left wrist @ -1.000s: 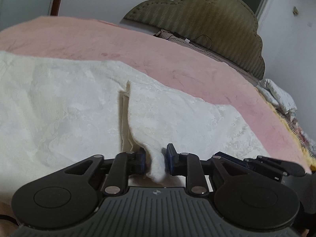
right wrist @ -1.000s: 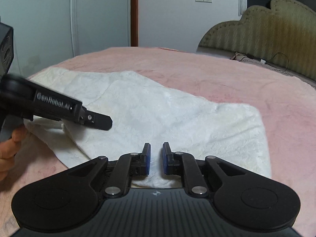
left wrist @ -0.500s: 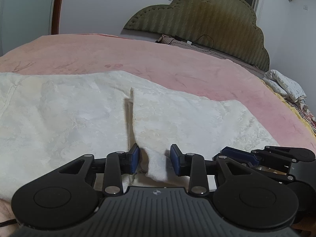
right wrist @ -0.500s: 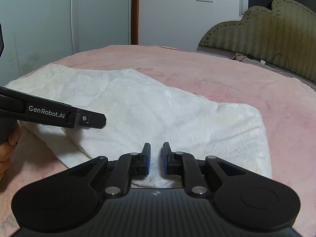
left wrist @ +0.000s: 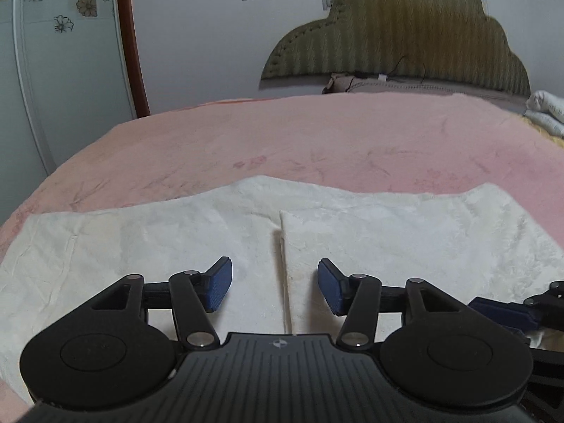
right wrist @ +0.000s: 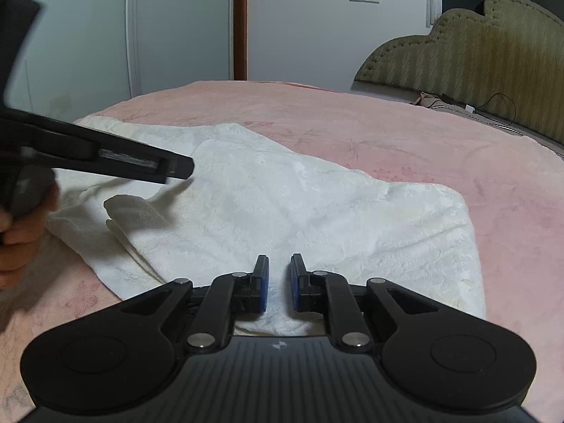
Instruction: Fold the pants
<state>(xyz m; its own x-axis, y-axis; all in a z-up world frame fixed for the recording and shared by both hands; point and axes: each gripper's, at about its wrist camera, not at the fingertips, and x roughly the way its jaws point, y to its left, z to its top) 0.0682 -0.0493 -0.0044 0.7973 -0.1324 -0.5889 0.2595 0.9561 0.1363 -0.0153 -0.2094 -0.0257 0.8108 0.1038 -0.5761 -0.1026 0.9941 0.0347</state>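
Both wrist views low, close over bed [left wrist: 317,134], angled down along own tongs toward headboard [left wrist: 405,35]. Shared: white pants [left wrist: 387,232], pink cover, headboard, wall sockets. Left tongs [right wrist: 169,172] visible in right view.

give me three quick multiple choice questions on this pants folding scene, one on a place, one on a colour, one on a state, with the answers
1. Where do the pants lie?
A. on the floor
B. on the pink bedspread
C. on a chair

2. What colour are the pants?
A. white
B. black
C. blue

3. How does the right gripper stand?
A. wide open above the cloth
B. lifted clear of the bed
C. shut on the near edge of the pants

Answers:
1 B, pink cover shows all around the cloth.
2 A, the fabric is white in both views.
3 C, its pads sit close together with white cloth between them, while the left gripper is opening with no cloth pinched.
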